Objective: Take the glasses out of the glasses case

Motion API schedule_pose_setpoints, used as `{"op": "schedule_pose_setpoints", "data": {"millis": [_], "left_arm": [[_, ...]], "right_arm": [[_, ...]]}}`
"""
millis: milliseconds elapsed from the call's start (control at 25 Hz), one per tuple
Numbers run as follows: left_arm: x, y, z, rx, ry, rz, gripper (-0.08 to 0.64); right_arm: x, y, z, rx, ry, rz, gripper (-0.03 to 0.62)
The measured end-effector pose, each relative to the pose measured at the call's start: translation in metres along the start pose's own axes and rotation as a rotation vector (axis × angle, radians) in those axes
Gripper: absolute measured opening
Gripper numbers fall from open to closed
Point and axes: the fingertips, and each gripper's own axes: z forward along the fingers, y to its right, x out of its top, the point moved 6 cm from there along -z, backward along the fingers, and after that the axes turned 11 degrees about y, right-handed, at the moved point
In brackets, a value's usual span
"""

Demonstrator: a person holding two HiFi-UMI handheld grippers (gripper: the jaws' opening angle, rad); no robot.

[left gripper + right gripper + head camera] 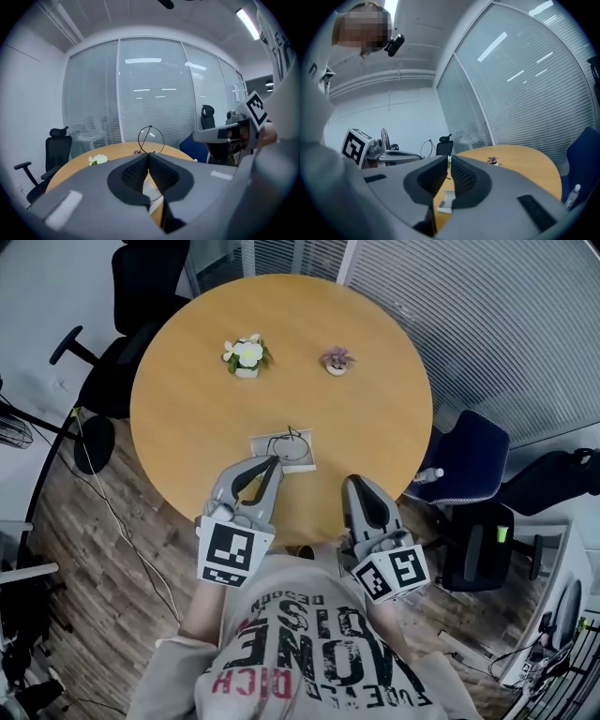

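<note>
Clearly the left tongs (149,154) are clamped on the thin wire glasses (150,139), whose rim sticks up just past their tips, above the case (281,453) on the table (187,409). The right tongs (448,161) alongside are shut, empty. Best to lift straight and gently so the frame clears the case without snagging

So the glasses (293,441) are thin dark wire frames with round rims. They're pinched in the closed tips of the left gripper (273,462). In the left gripper view one round rim stands up above the tips with an arm crossing it, and more wire hangs below the jaws. The glasses case (265,442) is a pale, flat rectangle that looks open. It lies on the round wooden table (187,409) near the person's edge, right under the glasses.
</note>
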Motion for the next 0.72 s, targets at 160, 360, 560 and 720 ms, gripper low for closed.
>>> {"op": "schedule_pose_setpoints", "data": {"millis": [160,360,560,720], "left_arm": [[0.017,0.010,-0.013,0.092,0.093,-0.002,0.017],[0.034,0.031,-0.033,0.194,0.170,-0.057,0.017],[0.042,0.047,-0.058,0.295,0.264,-0.092,0.017],[0.046,0.064,-0.076,0.355,0.308,-0.074,0.017]], "right_arm": [[0.009,0.001,-0.019,0.022,0.007,-0.005,0.031],[0.021,0.003,-0.045,0.049,0.014,-0.007,0.031],[0.033,0.000,-0.068,0.109,0.025,-0.028,0.031],[0.041,-0.002,-0.087,0.141,0.037,-0.041,0.031]]}}
